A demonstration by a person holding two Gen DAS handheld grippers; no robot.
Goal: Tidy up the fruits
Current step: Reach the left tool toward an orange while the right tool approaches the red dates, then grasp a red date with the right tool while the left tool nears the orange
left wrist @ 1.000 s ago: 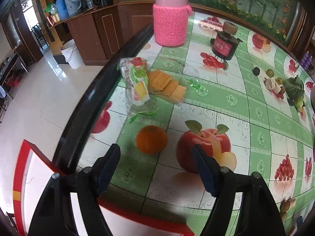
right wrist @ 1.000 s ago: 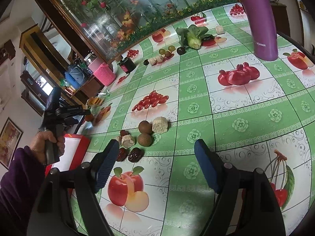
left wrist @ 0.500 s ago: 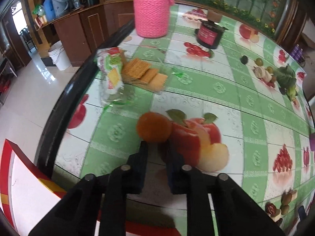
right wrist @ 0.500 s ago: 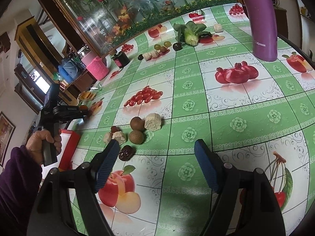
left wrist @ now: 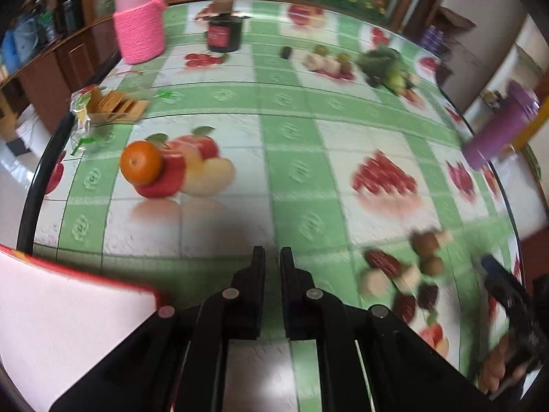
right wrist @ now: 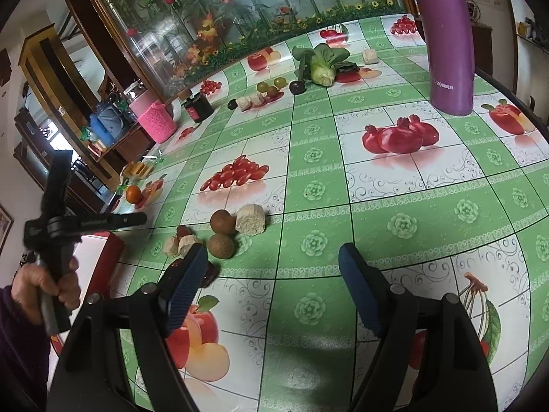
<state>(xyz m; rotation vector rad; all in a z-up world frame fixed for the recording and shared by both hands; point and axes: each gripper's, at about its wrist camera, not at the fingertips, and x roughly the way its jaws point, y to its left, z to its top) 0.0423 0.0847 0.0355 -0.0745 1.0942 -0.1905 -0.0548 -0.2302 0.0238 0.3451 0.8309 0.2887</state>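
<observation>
L gripper [left wrist: 272, 257] raised over table, jaws together, empty | R gripper [right wrist: 272, 274] low, jaws apart | orange [left wrist: 141, 162] on table

Fruit cluster [left wrist: 405, 274] motion-blurred; dark fruit [right wrist: 206, 273] hidden behind right jaw.

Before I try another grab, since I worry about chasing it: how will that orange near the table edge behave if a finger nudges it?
The orange looks round and sits loose on the glossy tablecloth, so it would probably roll. The table's dark rim is close, so a nudge that way risks a fall. Its skin looks firm, so a gentle pinch should hold.
</observation>
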